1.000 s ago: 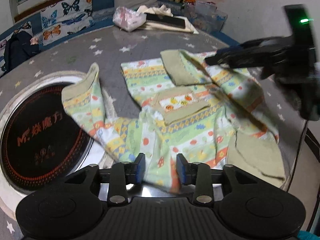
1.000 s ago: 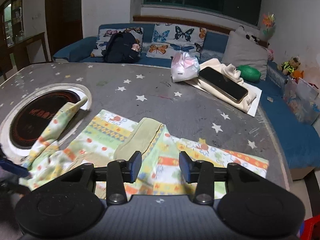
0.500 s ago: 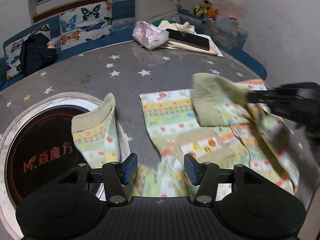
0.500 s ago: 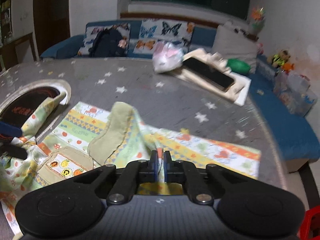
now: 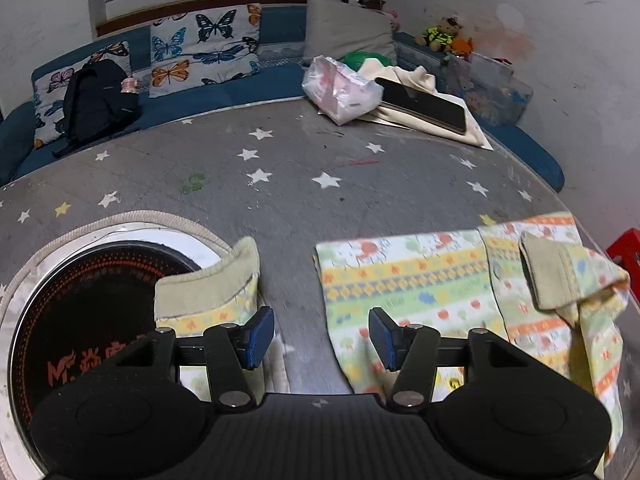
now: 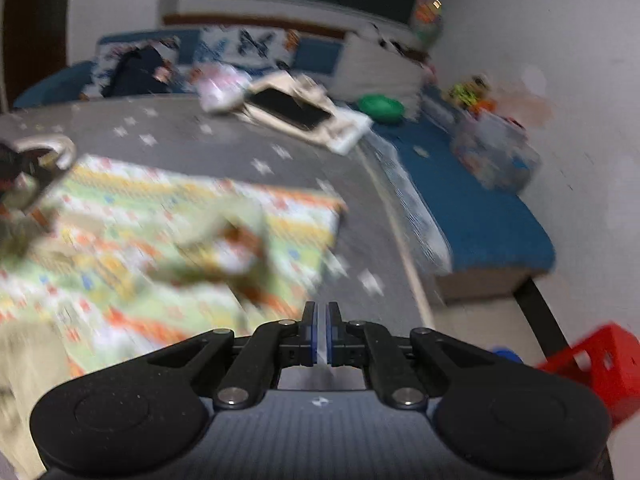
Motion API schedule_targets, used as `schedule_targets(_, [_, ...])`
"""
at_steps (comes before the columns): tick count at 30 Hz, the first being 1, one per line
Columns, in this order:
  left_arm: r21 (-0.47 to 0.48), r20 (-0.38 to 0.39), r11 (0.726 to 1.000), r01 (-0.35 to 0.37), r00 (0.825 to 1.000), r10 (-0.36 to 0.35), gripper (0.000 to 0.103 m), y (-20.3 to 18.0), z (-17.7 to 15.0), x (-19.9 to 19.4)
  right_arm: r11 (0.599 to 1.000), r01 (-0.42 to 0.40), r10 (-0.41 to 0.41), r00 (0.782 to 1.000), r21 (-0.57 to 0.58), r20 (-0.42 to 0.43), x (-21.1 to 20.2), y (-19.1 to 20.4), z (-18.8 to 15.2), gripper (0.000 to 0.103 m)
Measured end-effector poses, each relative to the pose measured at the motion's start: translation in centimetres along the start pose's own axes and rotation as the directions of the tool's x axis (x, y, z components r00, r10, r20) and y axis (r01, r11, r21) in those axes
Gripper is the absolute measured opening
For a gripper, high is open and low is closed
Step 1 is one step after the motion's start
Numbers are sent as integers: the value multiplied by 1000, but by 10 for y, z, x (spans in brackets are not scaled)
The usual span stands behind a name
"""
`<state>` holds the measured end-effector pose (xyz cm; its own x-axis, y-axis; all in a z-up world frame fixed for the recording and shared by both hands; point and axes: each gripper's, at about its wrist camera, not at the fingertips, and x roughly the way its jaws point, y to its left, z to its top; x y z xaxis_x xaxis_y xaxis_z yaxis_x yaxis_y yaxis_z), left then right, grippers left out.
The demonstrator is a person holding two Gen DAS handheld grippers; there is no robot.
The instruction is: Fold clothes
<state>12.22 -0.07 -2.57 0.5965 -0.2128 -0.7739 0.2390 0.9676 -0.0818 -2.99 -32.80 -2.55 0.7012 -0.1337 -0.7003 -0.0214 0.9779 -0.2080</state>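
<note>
- I see a grey starred table (image 5: 280,200), with a blue sofa (image 5: 224,96) at 12 o'clock.
- The garment (image 5: 420,288) lies flat at 3 o'clock, one cuff (image 5: 208,284) at 9 o'clock.
- My left gripper (image 5: 321,338) gapes wide, empty.
- My right gripper (image 6: 321,334) is pinched nearly closed; blur hides whether it holds cloth.

The pastel-printed soft cotton garment (image 5: 416,292) has plain ribbed knit cuffs (image 5: 548,276). It lies on the grey star-printed matt table cover (image 5: 280,168), which looks scuffed. At the table's left edge sits a glossy black glass cooktop (image 5: 80,320) ringed in shiny metal.
</note>
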Motion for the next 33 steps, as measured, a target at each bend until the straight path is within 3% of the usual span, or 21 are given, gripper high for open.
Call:
schedule_targets(5, [-21,-2,1000,-24,1000,24,59,0,11,13,997,-38,37,999,62,29,-10,-17,2,9])
schedule_targets(9, [-42,-8,998,-38,999,37,61,0,17,24,993,-87,82,995,85,58,-9,-20,11,29])
schedule_targets(12, [-49,-14,998,-46,999,46,62,-1,21,30,991,-112,107,992,77,58,0,-15,15,31])
schedule_targets(15, [-55,-16,997,-50,999,49,64,0,26,36,988,-137,133,989,69,58,9,-9,20,43])
schedule_targets(20, [-67,-18,997,-41,999,40,66,0,32,45,982,-179,176,983,55,58,25,1,28,40])
schedule_targets(22, [-71,-21,997,-36,999,34,66,0,33,49,979,-195,193,980,49,58,31,5,31,17])
schedule_targets(24, [-77,-22,997,-27,999,25,66,0,35,52,976,-212,209,976,44,57,37,9,34,10])
schedule_targets(27, [-80,-21,997,-18,1000,17,66,1,36,54,976,-214,212,975,34,60,40,11,36,8])
schedule_targets(30, [-84,-16,996,-14,1000,13,66,1,38,57,991,-127,125,991,34,50,24,-5,27,8])
schedule_targets(33, [-85,-21,996,-7,1000,5,66,0,39,62,997,-62,61,998,45,23,12,-23,20,17])
